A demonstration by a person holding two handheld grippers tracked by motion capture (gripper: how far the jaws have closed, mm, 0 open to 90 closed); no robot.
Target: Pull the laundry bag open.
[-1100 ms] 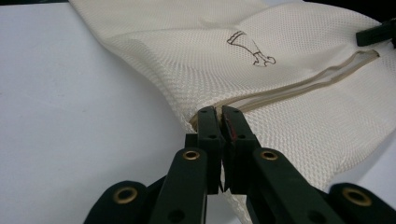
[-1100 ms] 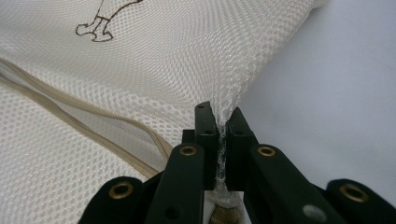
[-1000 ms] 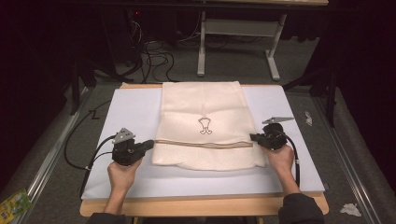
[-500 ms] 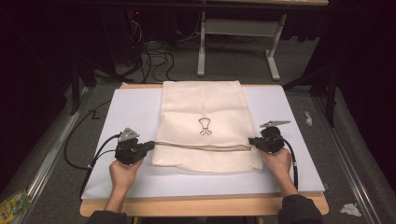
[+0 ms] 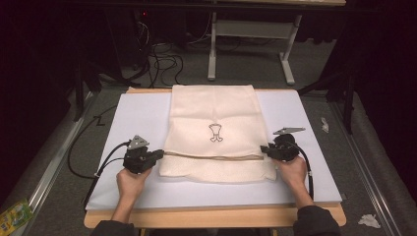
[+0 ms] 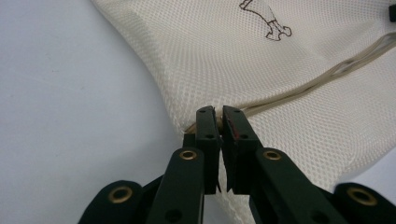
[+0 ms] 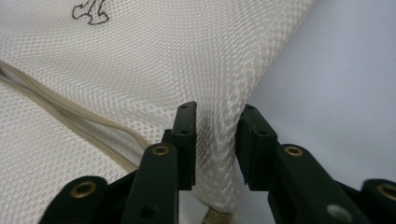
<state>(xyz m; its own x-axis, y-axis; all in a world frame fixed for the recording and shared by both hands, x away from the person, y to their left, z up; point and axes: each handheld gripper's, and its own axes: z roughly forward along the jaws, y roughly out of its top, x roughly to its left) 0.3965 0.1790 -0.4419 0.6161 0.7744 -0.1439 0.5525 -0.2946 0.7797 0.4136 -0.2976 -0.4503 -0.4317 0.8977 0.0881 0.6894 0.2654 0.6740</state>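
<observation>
A cream mesh bag point(image 5: 214, 113) with a small dark printed figure lies on the white board point(image 5: 137, 118), its near part folded over along a beige drawstring point(image 5: 211, 156). My left gripper point(image 5: 160, 154) is at the bag's left edge. In the left gripper view the left gripper point(image 6: 219, 112) is shut on the bag point(image 6: 280, 70) where the drawstring point(image 6: 327, 74) ends. My right gripper point(image 5: 264, 149) is at the right edge. Its jaws have just been opening. In the right gripper view the right gripper point(image 7: 217, 112) stands apart around the bag's edge point(image 7: 163, 56) without pressing it.
The white board rests on a wooden table point(image 5: 211, 216) whose front edge is near the person's forearms. Black cables point(image 5: 93, 162) trail from the left gripper over the board's left side. Metal table legs point(image 5: 248, 54) and loose cables stand on the floor beyond.
Both hands keep nearly the same places at the bag's side edges. The bag's fold has hardly shifted.
</observation>
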